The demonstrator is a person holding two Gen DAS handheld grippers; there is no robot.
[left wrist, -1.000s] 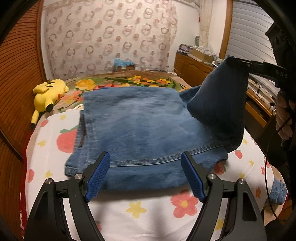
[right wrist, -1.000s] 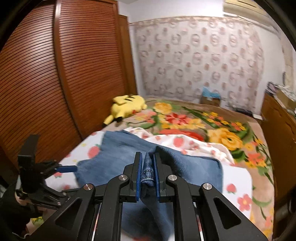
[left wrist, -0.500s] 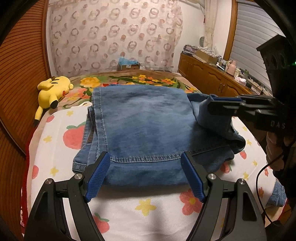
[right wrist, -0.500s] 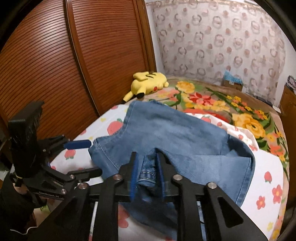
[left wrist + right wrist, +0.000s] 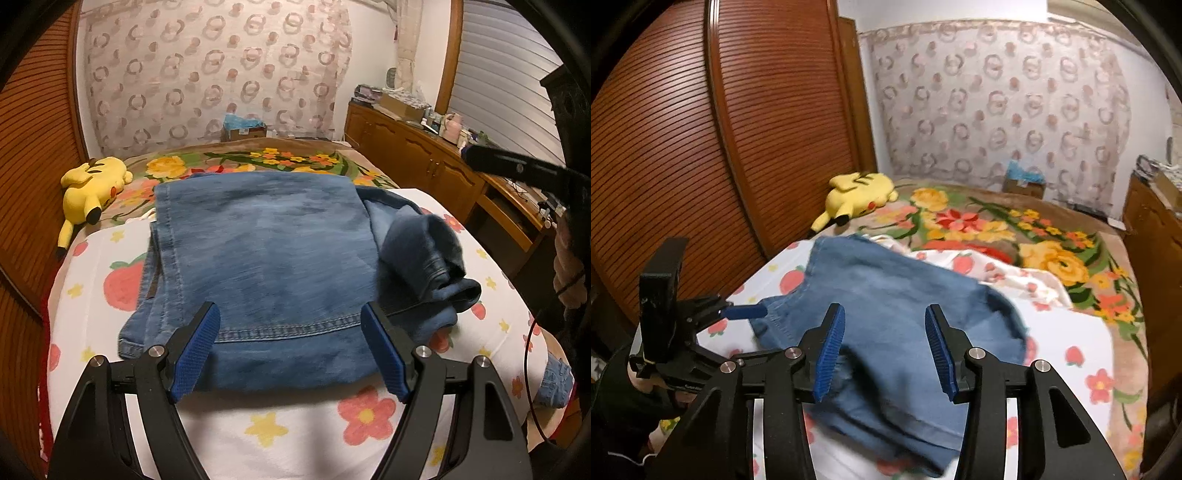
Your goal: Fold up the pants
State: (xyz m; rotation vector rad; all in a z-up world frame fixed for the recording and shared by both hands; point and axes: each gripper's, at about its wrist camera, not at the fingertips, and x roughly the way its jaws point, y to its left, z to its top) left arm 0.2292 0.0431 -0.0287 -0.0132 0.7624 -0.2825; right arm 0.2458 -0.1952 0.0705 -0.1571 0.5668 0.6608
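Blue denim pants (image 5: 266, 258) lie folded flat on the bed, with a bunched heap of denim (image 5: 424, 258) at their right side. My left gripper (image 5: 288, 350) is open and empty at the near hem of the pants. My right gripper (image 5: 884, 350) is open and empty just above the pants (image 5: 886, 295) on their right side. The right gripper's finger shows in the left wrist view (image 5: 517, 166). The left gripper shows in the right wrist view (image 5: 742, 312), its blue fingers at the pants' edge.
A yellow plush toy (image 5: 92, 184) lies at the bed's far left by the wooden slatted doors (image 5: 701, 147). A wooden dresser (image 5: 424, 155) stands to the right. A small box (image 5: 243, 129) sits at the far wall. Another denim piece (image 5: 554, 380) hangs at the bed's right edge.
My right gripper lowered the pant part it held onto the bed, opened and let it go. The denim dropped into a bunch at the right. My left gripper stayed open.
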